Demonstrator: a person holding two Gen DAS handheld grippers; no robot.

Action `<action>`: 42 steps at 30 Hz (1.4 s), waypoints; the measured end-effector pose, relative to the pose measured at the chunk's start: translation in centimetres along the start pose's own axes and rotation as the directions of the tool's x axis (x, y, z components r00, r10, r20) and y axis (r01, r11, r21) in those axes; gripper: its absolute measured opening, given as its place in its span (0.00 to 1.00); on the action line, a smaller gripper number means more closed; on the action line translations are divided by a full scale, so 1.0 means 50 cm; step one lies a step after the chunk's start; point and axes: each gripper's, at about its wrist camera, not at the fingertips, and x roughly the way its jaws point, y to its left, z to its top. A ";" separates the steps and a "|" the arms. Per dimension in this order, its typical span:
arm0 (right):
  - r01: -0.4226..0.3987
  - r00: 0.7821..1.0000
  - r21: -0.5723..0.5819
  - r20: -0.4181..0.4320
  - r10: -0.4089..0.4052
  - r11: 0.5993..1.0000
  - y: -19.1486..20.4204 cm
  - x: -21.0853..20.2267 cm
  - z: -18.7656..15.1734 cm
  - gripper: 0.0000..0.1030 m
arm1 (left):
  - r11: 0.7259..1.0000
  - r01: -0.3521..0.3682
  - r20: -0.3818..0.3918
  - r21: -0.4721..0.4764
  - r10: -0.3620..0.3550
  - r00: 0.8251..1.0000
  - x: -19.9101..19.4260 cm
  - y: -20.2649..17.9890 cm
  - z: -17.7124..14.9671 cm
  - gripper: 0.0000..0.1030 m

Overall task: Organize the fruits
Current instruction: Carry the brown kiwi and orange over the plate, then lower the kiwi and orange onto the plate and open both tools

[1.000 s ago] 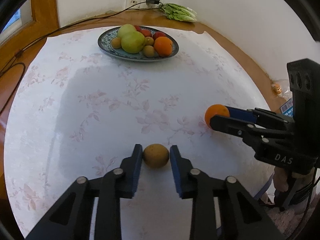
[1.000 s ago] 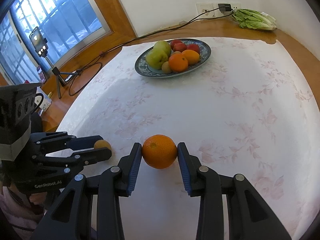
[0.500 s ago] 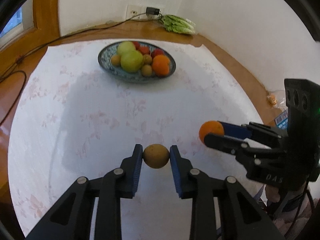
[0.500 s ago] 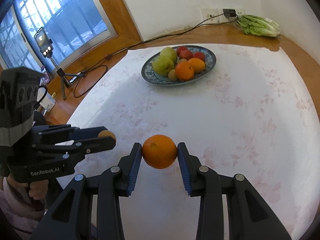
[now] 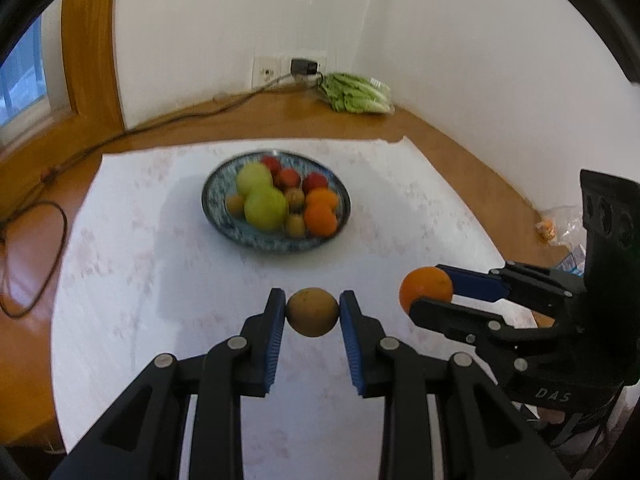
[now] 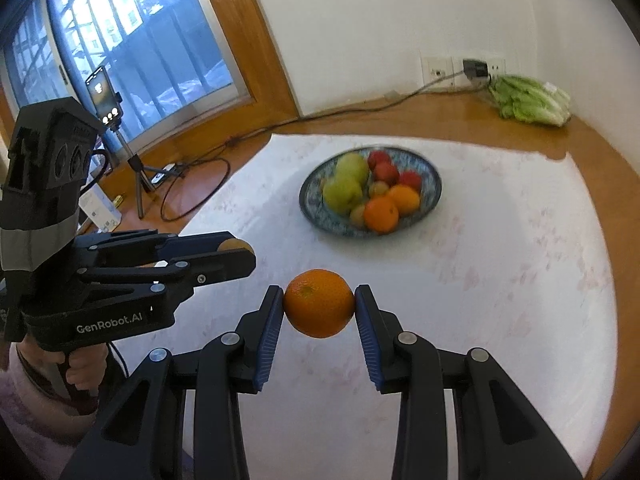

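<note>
Fruit gripped in both grippers above the worktop's near edge.
Left gripper clamps one kiwi; right gripper clamps one orange, both lifted clear. Farther back, a blurred bowl holds two green fruits, two oranges; its smaller fruit is hard to count.

Wooden table, floral cloth, fruit bowl, lettuce, cables
</note>
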 end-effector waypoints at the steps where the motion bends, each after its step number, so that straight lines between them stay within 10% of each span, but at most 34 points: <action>1: 0.011 1.000 -0.008 0.007 -0.010 1.000 0.000 -0.003 0.009 0.37 | 1.000 -0.003 0.003 0.005 0.003 1.000 0.000 0.000 0.008 0.28; 20: 0.043 0.994 0.009 0.101 -0.044 0.999 -0.040 -0.009 0.183 0.37 | 0.997 -0.055 0.102 -0.047 0.060 0.993 0.008 0.050 0.186 0.28; 42: 0.047 0.998 0.136 0.040 -0.053 0.990 -0.160 0.148 0.189 0.37 | 0.977 -0.157 0.048 -0.144 0.166 0.985 0.244 0.151 0.184 0.28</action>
